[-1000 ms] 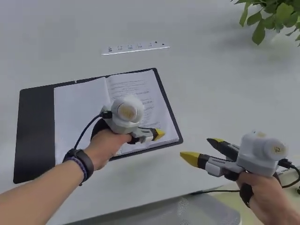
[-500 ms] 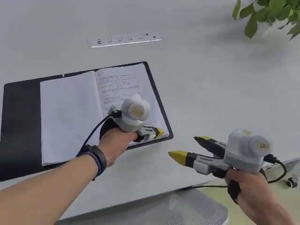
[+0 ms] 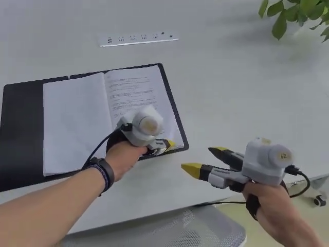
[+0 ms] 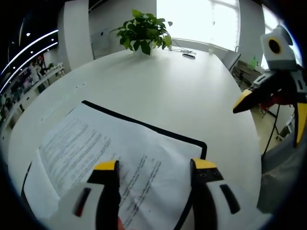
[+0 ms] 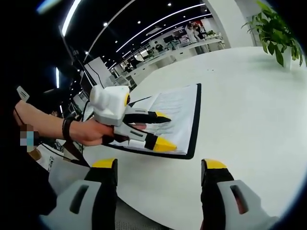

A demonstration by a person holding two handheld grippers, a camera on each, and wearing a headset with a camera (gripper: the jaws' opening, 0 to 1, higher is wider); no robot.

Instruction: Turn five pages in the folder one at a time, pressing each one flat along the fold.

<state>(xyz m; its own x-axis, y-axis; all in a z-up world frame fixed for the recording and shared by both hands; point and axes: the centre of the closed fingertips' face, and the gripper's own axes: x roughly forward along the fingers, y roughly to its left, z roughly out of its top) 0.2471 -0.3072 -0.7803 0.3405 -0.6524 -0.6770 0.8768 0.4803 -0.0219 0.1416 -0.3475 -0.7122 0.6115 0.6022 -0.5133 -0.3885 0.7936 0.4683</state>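
Note:
The black folder (image 3: 20, 134) lies open on the white table, with a blank left page (image 3: 72, 123) and a printed right page (image 3: 136, 98). My left gripper (image 3: 165, 146) is low over the printed page's near right corner; in the left gripper view its open jaws (image 4: 155, 165) straddle the printed page (image 4: 96, 148) with nothing between them. My right gripper (image 3: 204, 159) hovers to the right of the folder near the table's front edge, open and holding nothing. The right gripper view, with its gripper (image 5: 158, 163) open, looks across at the left gripper (image 5: 144, 130) and the folder (image 5: 192, 129).
A white power strip (image 3: 138, 38) lies on the table behind the folder. A potted plant (image 3: 300, 15) stands at the far right. A grey mesh chair (image 3: 169, 229) sits below the table's front edge. Bare tabletop (image 3: 241, 87) spreads right of the folder.
The head camera has shifted, so the folder sits further left in view. The left gripper stays at the page's near right corner. The right gripper has drifted slightly towards the folder.

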